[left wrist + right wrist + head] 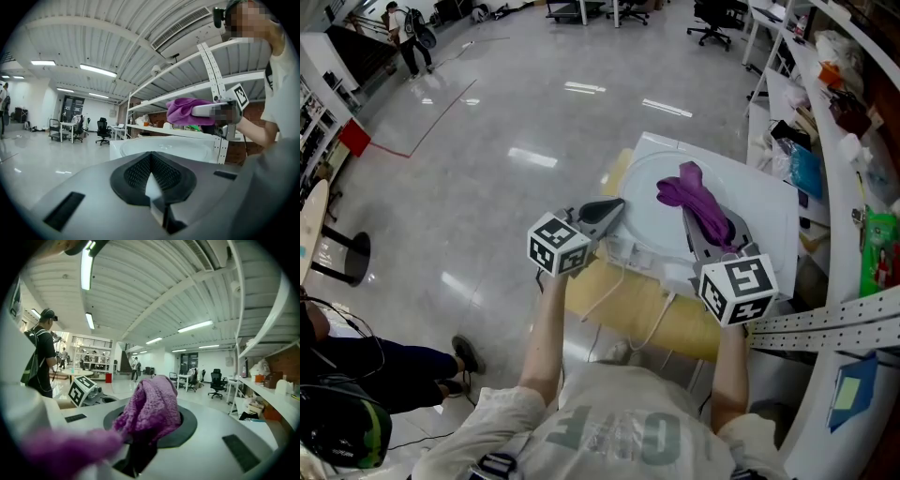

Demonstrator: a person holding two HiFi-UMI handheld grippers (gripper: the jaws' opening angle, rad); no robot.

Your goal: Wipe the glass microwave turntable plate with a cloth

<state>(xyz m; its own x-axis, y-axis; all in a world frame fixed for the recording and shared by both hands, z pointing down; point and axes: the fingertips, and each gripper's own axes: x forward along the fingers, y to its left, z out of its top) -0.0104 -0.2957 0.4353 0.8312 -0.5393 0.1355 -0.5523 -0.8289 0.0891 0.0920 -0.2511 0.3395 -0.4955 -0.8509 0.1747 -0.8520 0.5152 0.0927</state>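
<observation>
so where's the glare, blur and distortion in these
Head view: bright glare streaks on the glossy floor. Left gripper view: the fisheye lens bows the shelving. Right gripper view: the purple cloth is sharp where the jaws hold it, but a blurred smear at lower left, close to the lens.

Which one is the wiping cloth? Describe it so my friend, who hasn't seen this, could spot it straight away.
Find the white surface in front of the person, with the round glass turntable plate lying on it. Over the plate's right part, the right gripper clamps a crumpled cloth. It is the only purple, fuzzy thing among white and grey.
</observation>
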